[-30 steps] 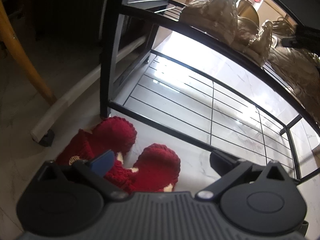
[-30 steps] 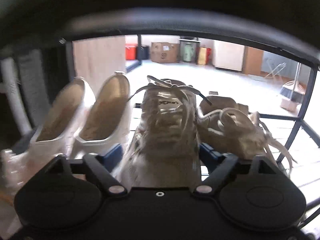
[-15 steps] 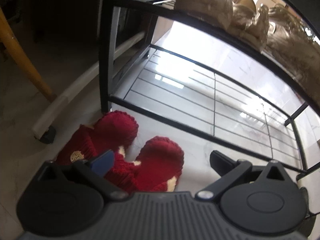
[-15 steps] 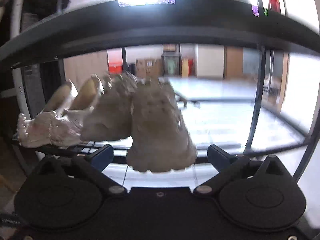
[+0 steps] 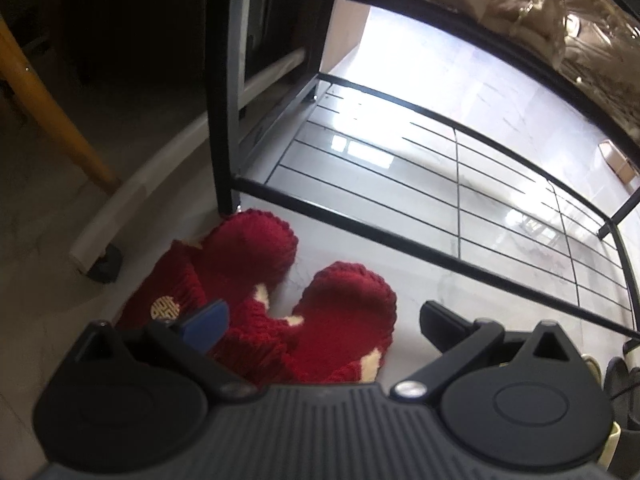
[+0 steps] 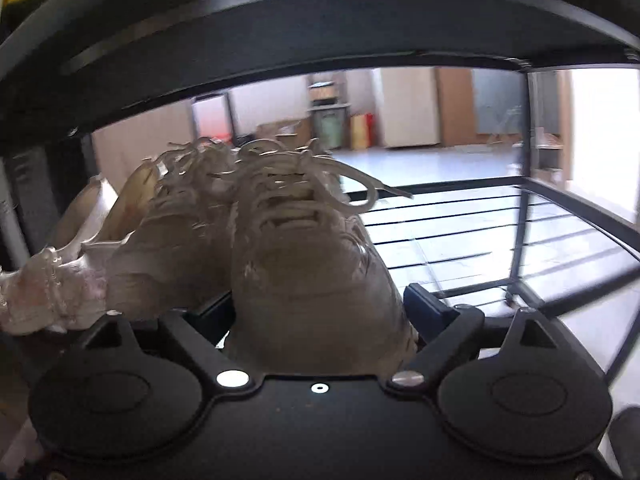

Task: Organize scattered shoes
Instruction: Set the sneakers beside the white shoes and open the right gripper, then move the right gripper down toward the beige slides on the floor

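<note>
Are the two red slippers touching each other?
Touching. The left wrist view shows the left slipper and right slipper overlapping at their heels, with floor visible between their toes.

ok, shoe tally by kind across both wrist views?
Red knit slippers, on the floor by the rack: 2
Beige lace-up sneakers, on the shelf: 2
White pumps, on the shelf left of the sneakers: 2
Total: 6
</note>
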Available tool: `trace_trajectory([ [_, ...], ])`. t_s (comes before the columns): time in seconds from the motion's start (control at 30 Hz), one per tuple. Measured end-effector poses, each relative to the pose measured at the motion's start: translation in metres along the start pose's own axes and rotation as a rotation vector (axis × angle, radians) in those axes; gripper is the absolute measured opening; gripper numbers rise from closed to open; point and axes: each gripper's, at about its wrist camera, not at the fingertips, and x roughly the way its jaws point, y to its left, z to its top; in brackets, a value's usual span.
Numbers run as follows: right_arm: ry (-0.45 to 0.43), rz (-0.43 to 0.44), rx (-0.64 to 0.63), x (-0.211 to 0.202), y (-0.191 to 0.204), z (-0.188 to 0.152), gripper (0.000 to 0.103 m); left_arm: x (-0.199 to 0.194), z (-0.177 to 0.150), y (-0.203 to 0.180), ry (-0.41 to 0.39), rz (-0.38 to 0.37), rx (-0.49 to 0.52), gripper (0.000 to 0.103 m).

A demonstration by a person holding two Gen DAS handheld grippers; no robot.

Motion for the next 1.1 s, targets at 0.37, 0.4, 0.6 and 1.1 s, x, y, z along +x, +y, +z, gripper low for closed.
trace_trajectory([
  [0.37, -0.054, -0.094, 0.033, 0.002, 0.004, -0.006, 0.094, 0.0, -0.002, -0.004, 0.022, -0.034, 0.01, 0.102],
  [0.4, -0.054, -0.086, 0.036, 0.005, 0.003, -0.005, 0.094, 0.0, -0.003, -0.005, 0.02, -0.034, 0.015, 0.102],
  [0.6, -0.023, 0.005, 0.062, 0.024, -0.018, 0.006, 0.095, -0.001, -0.004, -0.01, 0.008, -0.033, 0.036, 0.102],
  [1.1, -0.026, -0.074, 0.099, -0.08, -0.028, 0.012, 0.103, -0.016, -0.022, -0.034, -0.109, -0.07, 0.202, 0.102],
])
